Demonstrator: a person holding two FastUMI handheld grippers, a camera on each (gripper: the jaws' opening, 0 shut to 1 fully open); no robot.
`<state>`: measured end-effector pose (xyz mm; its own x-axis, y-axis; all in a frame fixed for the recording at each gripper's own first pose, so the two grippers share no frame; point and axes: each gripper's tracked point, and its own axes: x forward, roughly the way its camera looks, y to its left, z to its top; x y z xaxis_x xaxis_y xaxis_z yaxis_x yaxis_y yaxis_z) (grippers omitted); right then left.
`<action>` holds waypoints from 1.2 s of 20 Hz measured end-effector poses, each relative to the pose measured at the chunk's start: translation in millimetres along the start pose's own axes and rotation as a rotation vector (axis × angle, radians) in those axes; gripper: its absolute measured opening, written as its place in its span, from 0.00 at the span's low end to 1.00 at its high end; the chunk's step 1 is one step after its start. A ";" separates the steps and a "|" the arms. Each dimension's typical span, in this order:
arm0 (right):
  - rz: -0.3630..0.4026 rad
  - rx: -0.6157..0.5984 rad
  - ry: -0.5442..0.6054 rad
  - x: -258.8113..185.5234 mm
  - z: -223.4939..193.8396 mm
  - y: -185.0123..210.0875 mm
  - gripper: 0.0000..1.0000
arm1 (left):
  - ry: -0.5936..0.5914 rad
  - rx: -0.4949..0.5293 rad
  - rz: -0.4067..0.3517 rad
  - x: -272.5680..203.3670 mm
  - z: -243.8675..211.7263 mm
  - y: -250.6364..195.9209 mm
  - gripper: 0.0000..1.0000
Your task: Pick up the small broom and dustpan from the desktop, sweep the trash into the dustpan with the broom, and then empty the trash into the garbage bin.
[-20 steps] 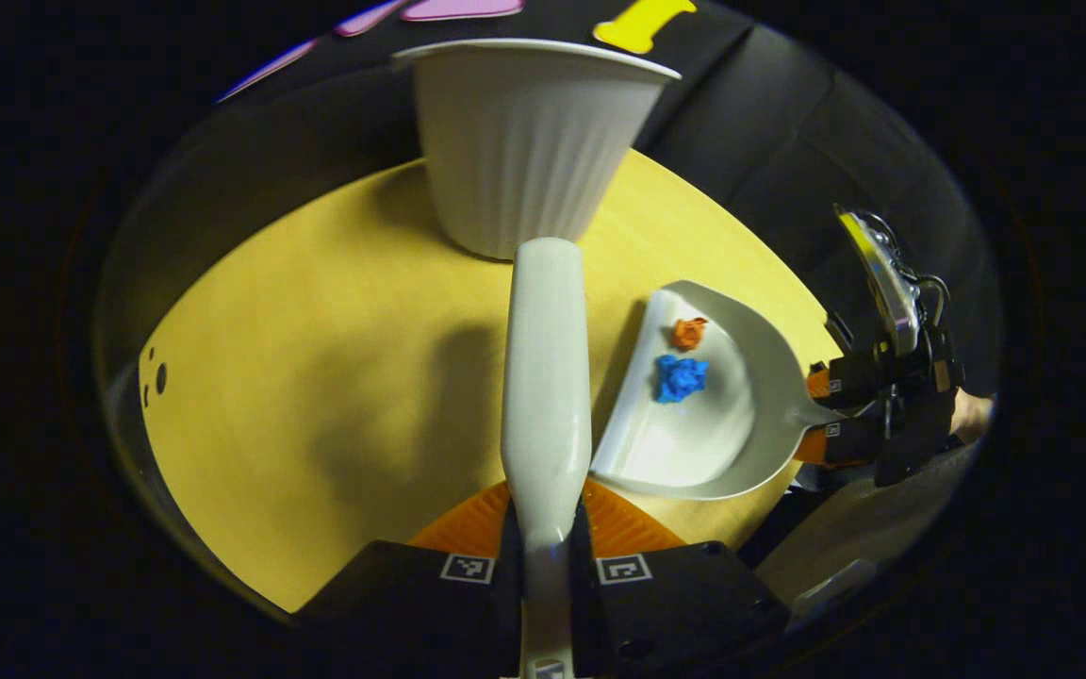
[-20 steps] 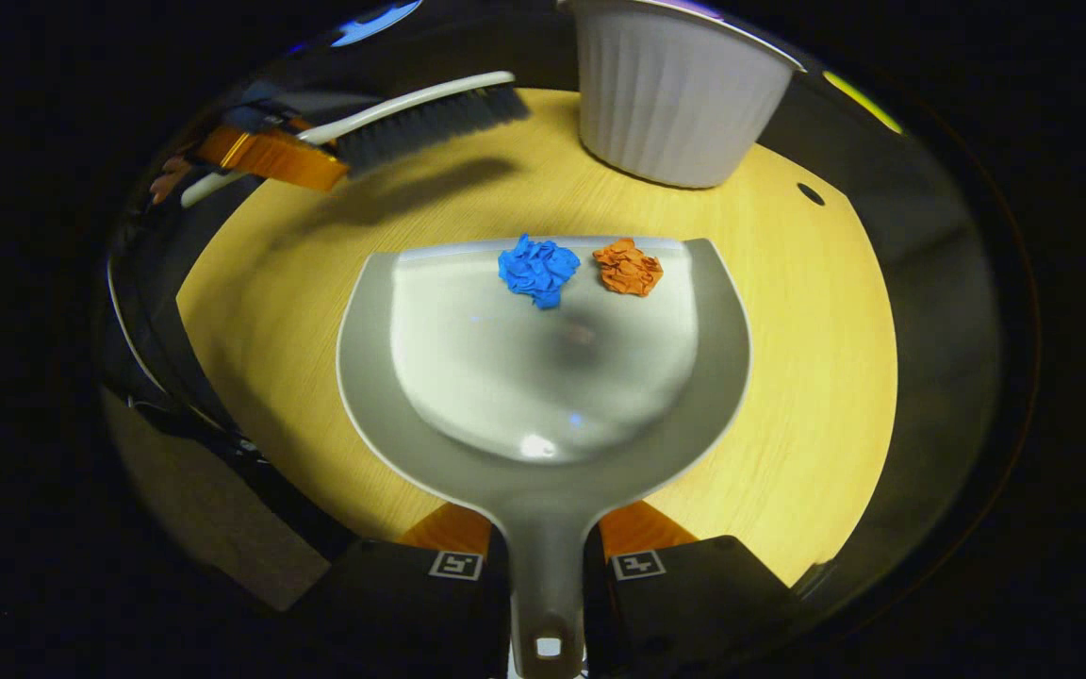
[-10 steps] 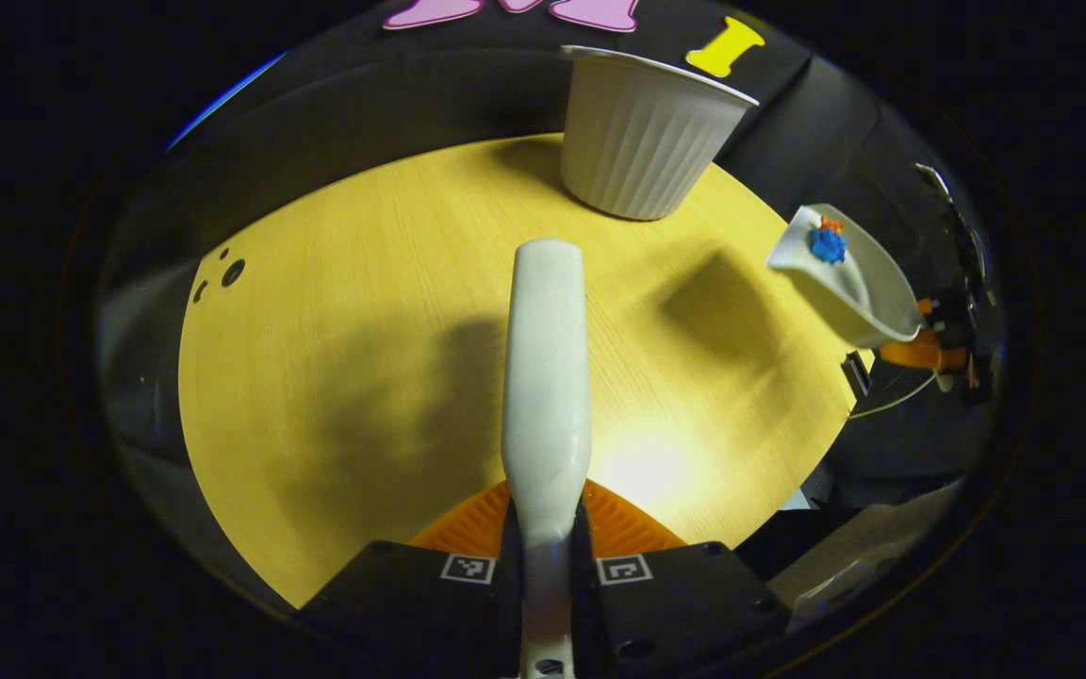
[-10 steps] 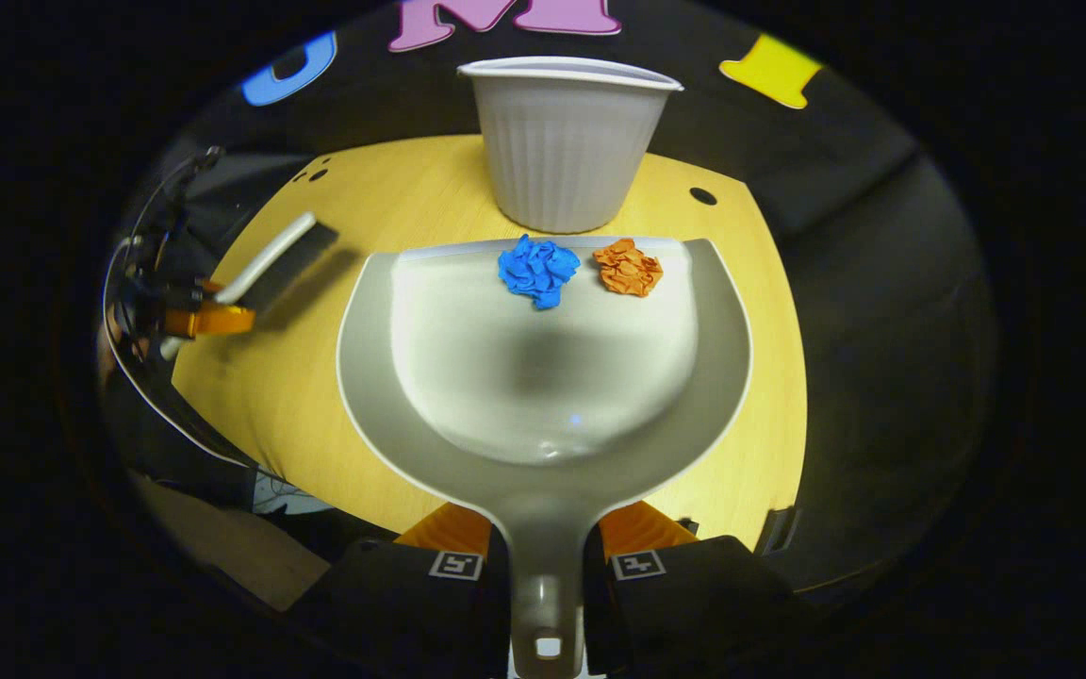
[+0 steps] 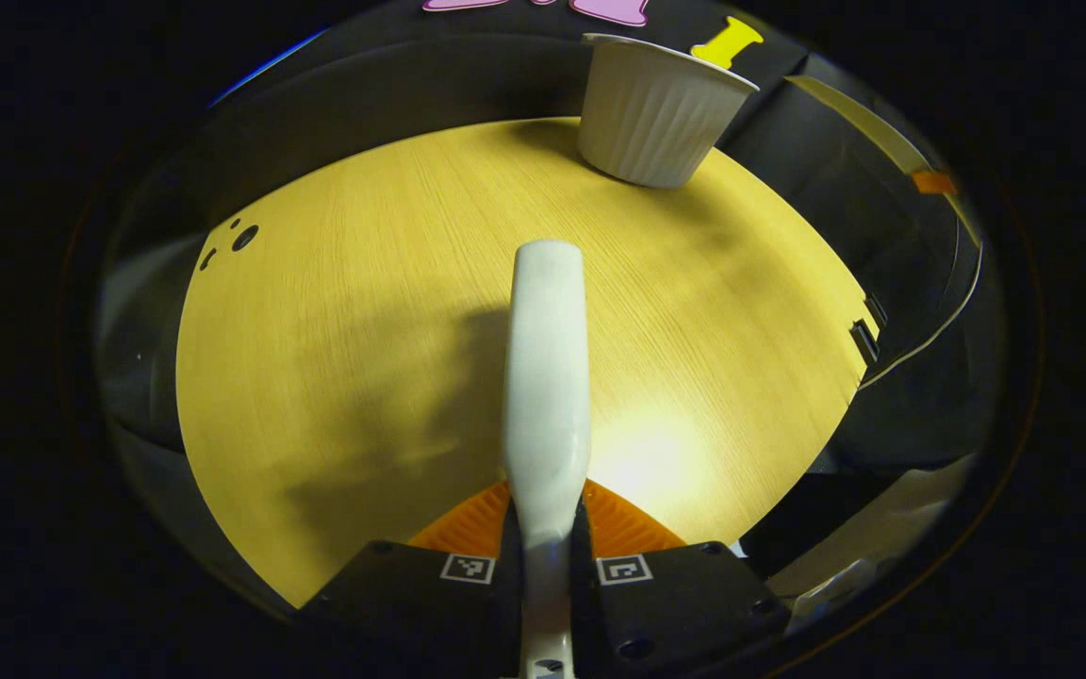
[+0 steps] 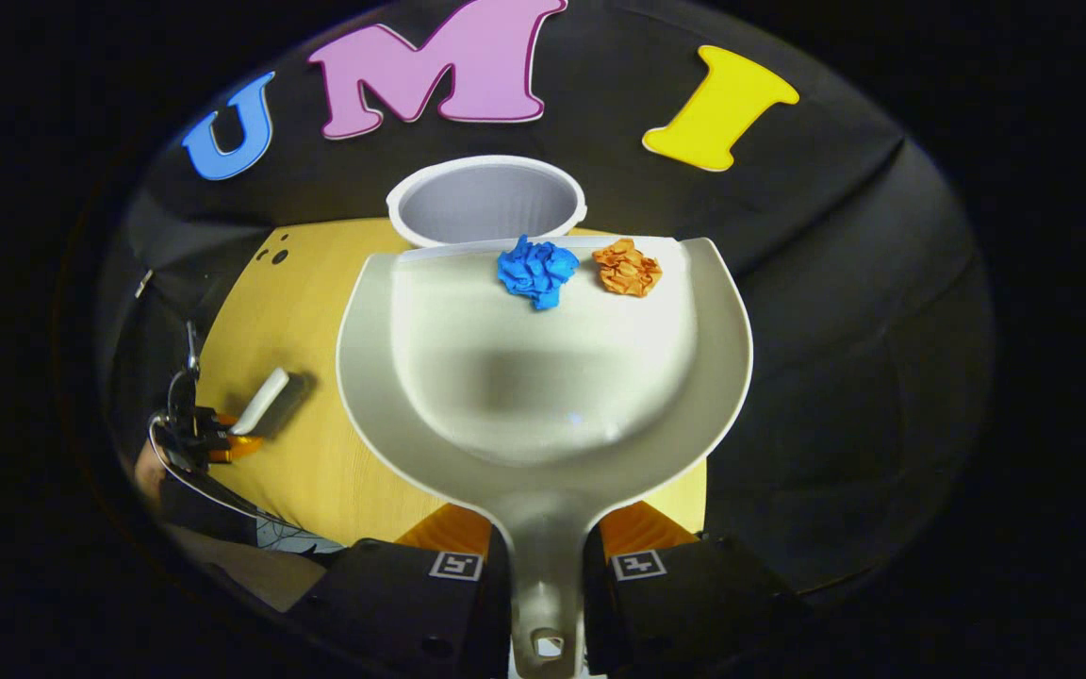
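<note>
- So the right gripper [image 6: 543,566] is clamped on the handle of the pale grey plastic dustpan [image 6: 543,396], both fingers squeezing the stem at the bottom centre of the right gripper view.
- The pan is up in the air and fills the middle of that view, with its front lip sitting just below the open mouth of the white ribbed plastic garbage bin [image 6: 486,203] at upper centre.
- Two bits of trash sit right at that front lip: a crumpled blue paper ball [image 6: 537,271] and a crumpled orange paper ball [image 6: 628,267], just beside each other, blue on the left.
- Looking from the left gripper view, the left gripper [image 5: 543,556] is pinched tight on the small white-handled broom [image 5: 546,396], which sticks straight up the middle of the frame; from here you get the white back of it, not the bristles.
- Same broom and gripper turn up small at lower left of the right gripper view, over the round yellow wooden desktop [image 5: 336,311].
- In the left gripper view the bin stands at the top right of the frame, at the desktop's far edge, well apart from the broom tip.
</note>
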<state>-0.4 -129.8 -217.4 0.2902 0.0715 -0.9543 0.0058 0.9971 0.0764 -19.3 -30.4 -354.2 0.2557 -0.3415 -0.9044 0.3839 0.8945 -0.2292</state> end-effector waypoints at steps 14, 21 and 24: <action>-0.167 -0.275 0.234 46.4 118.3 -22.0 0.35 | 0.011 -0.017 -0.030 4.2 -1.7 4.9 0.25; -0.184 -0.364 0.437 53.2 133.7 -23.7 0.35 | 0.033 -0.025 -0.045 9.5 -4.6 7.5 0.25; -0.195 -0.381 0.469 54.1 138.3 -23.4 0.35 | 0.043 -0.025 -0.050 10.8 -6.1 7.5 0.25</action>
<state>147.4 -153.1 -230.9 -0.1319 -0.1941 -0.9721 -0.3500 0.9266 -0.1376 -19.1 -25.6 -367.8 0.1981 -0.3736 -0.9062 0.3730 0.8837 -0.2828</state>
